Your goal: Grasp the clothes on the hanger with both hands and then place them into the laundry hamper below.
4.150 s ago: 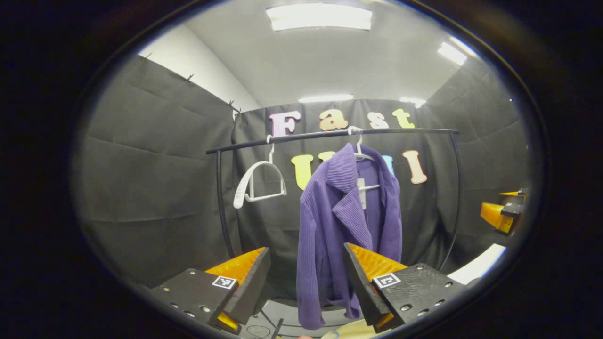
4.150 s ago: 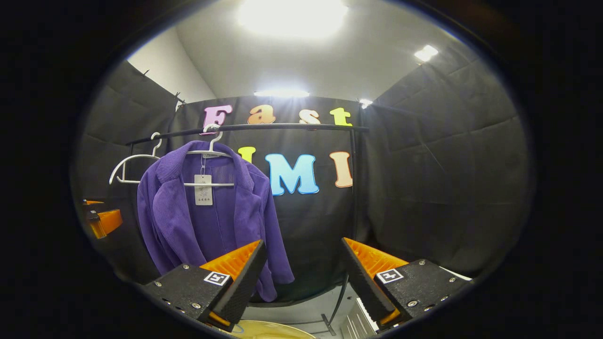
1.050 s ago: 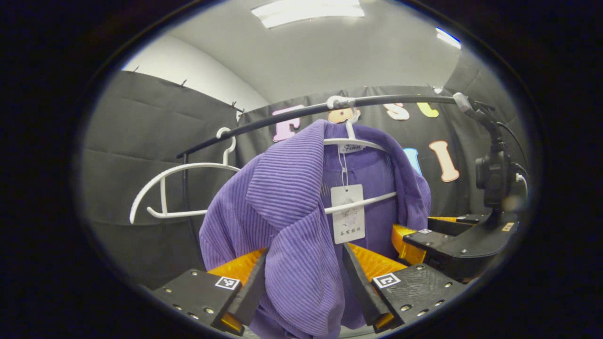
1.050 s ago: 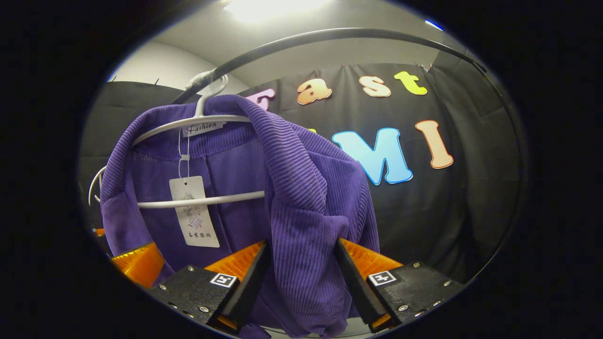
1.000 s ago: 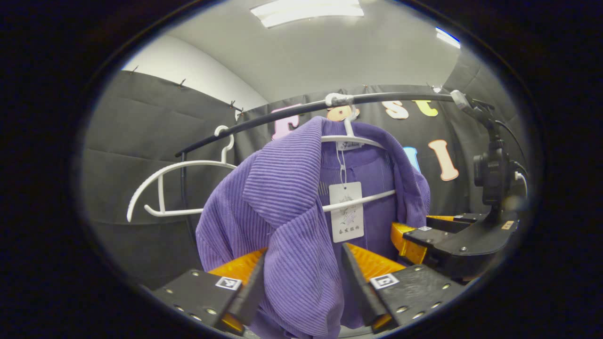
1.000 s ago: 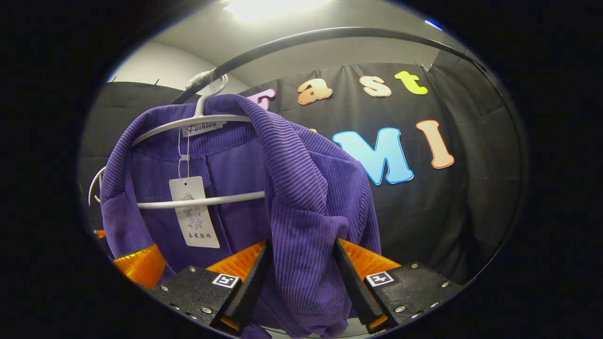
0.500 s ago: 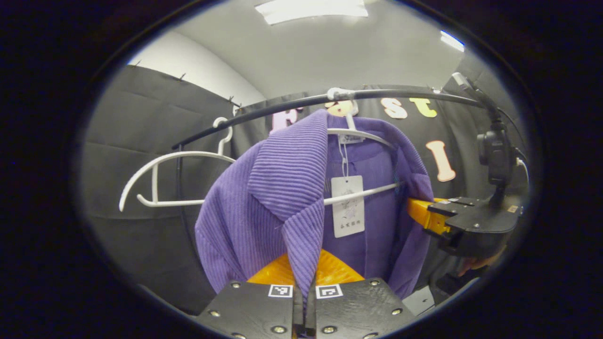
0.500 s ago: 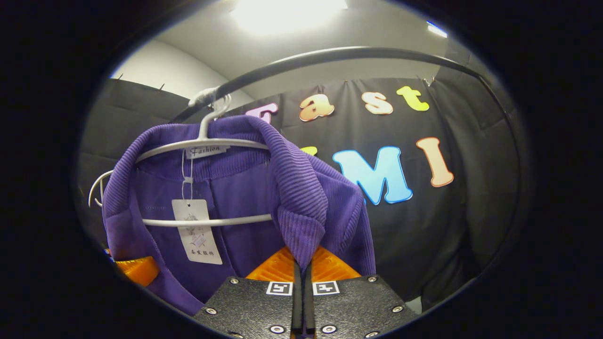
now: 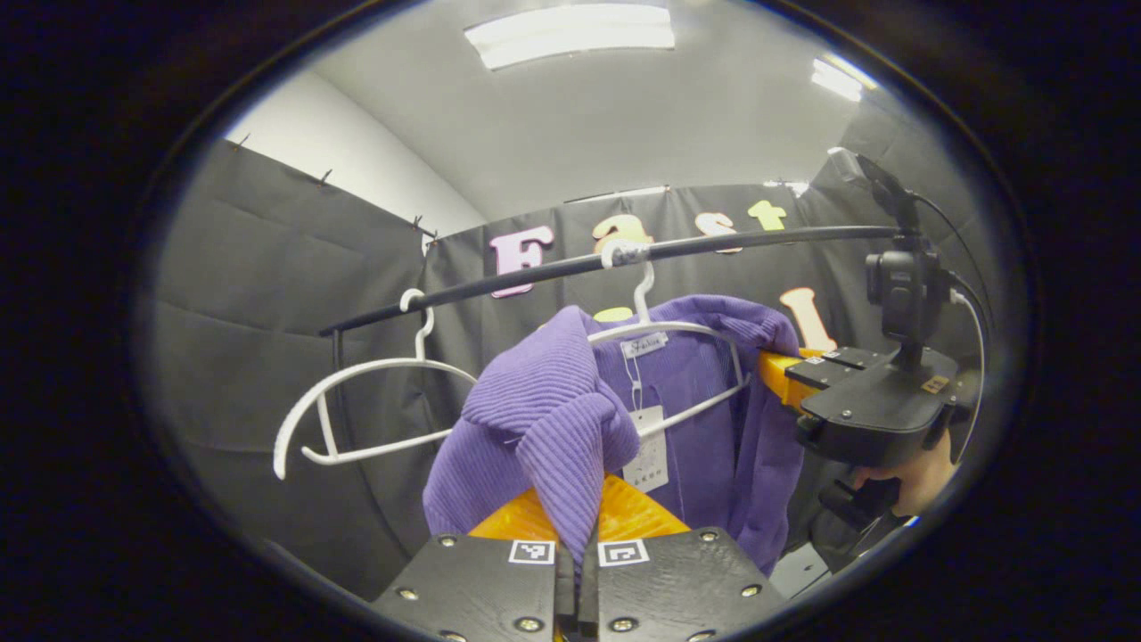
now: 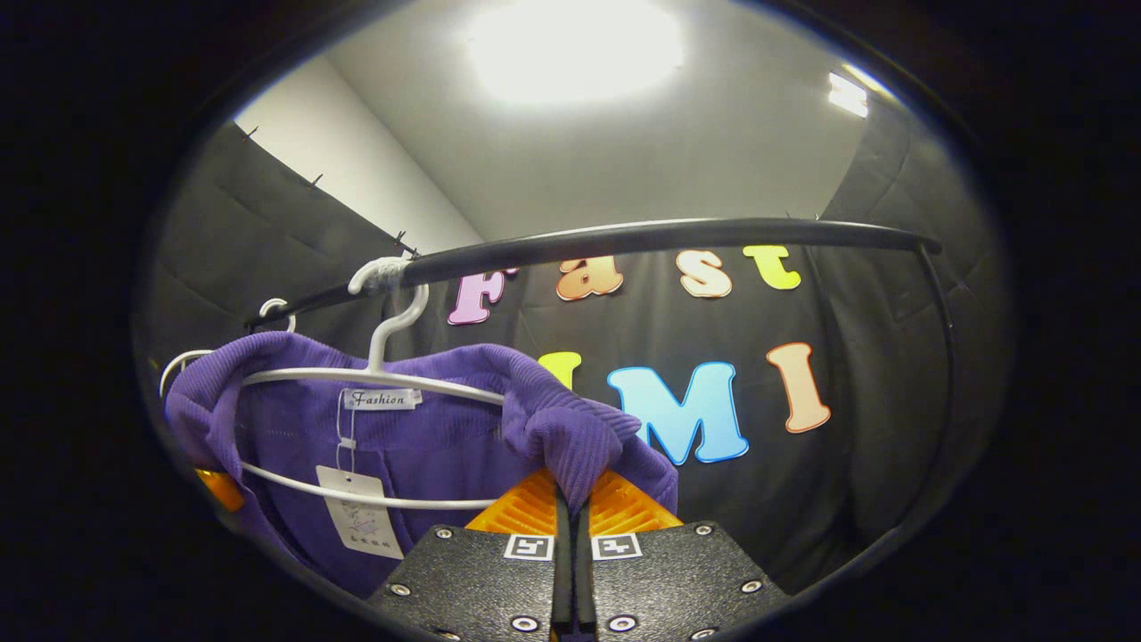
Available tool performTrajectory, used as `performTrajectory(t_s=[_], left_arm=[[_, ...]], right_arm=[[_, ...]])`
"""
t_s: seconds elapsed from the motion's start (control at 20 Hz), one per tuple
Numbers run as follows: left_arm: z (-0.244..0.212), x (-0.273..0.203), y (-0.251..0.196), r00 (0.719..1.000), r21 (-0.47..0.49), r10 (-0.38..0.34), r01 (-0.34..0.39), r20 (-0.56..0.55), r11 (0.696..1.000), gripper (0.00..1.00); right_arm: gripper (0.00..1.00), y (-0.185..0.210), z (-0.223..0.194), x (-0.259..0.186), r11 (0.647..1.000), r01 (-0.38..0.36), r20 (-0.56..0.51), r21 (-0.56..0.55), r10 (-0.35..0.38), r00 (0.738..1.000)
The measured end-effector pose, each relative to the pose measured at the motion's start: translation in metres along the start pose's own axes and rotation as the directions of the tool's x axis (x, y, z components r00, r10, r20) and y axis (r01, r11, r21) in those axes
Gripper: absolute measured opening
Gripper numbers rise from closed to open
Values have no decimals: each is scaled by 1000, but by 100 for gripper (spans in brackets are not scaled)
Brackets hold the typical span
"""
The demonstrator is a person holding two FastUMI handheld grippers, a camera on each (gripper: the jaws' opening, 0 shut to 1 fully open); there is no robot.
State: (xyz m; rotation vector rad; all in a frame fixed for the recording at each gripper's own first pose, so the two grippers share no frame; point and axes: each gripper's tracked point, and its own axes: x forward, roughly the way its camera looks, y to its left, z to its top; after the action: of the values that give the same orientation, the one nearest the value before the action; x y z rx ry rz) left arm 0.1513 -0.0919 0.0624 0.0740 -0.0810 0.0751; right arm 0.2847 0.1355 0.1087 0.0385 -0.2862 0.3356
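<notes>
A purple ribbed jacket (image 9: 544, 419) hangs on a white hanger (image 9: 664, 332) hooked over the black rail (image 9: 713, 245). My left gripper (image 9: 578, 544) is shut on the jacket's front lapel, which bunches up above the orange fingers. My right gripper (image 10: 570, 513) is shut on the other lapel of the purple jacket (image 10: 570, 428), just below the white hanger (image 10: 374, 379). In the left gripper view the right gripper (image 9: 780, 374) shows farther off at the jacket's right shoulder, with a hand (image 9: 905, 477) beneath it. A white tag (image 10: 361, 526) dangles from the collar.
A second, bare white hanger (image 9: 357, 401) hangs on the black rail (image 10: 642, 239) to the left of the jacket. The rail's black upright (image 10: 947, 357) runs down at the right. Black cloth walls close the booth on all sides.
Both grippers went from open around the lapels to shut on them. Since then they have lifted and pulled the fabric, so the lapels bunch up and the jacket slides up on the hanger.
</notes>
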Motion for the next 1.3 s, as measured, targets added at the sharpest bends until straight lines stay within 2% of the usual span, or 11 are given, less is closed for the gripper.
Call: performTrajectory(t_s=[0.2, 0.25, 0.35, 0.4, 0.45, 0.65, 0.7, 1.0, 1.05, 1.1, 1.3], left_arm=[[22, -5, 21, 1000, 4, 14, -14, 19, 1000, 7], [27, -6, 31, 999, 11, 28, -28, 21, 1000, 2], [36, -8, 53, 998, 15, 60, -60, 26, 998, 3], [40, -8, 63, 997, 16, 70, -71, 31, 997, 7], [44, -10, 72, 997, 18, 74, -75, 34, 997, 2], [56, -9, 112, 993, 23, 107, -108, 49, 994, 0], [59, -8, 118, 992, 21, 112, -113, 53, 993, 7], [79, 10, 146, 992, 30, 96, -99, 81, 995, 7], [80, 16, 152, 992, 31, 93, -96, 81, 995, 2], [79, 24, 157, 993, 25, 88, -91, 80, 996, 0], [61, 58, 176, 996, 24, 77, -78, 43, 997, 3]], right_arm=[[1, -23, 16, 13, 999, 40, 45, -26, -39, 998], [1, -29, 20, 17, 998, 49, 55, -32, -47, 997], [1, -37, 25, 25, 997, 68, 73, -47, -65, 995], [1, -42, 27, 30, 995, 80, 84, -56, -75, 994], [1, -48, 29, 34, 994, 92, 92, -66, -86, 992], [1, -61, 24, 50, 989, 118, 88, -87, -110, 990], [1, -65, 21, 53, 989, 122, 87, -90, -114, 990], [1, -66, -2, 66, 986, 107, 51, -125, -101, 994], [1, -64, -7, 68, 987, 102, 39, -127, -98, 994], [1, -63, -12, 69, 987, 96, 29, -133, -93, 995], [1, -61, -30, 76, 984, 83, -6, -156, -85, 996]])
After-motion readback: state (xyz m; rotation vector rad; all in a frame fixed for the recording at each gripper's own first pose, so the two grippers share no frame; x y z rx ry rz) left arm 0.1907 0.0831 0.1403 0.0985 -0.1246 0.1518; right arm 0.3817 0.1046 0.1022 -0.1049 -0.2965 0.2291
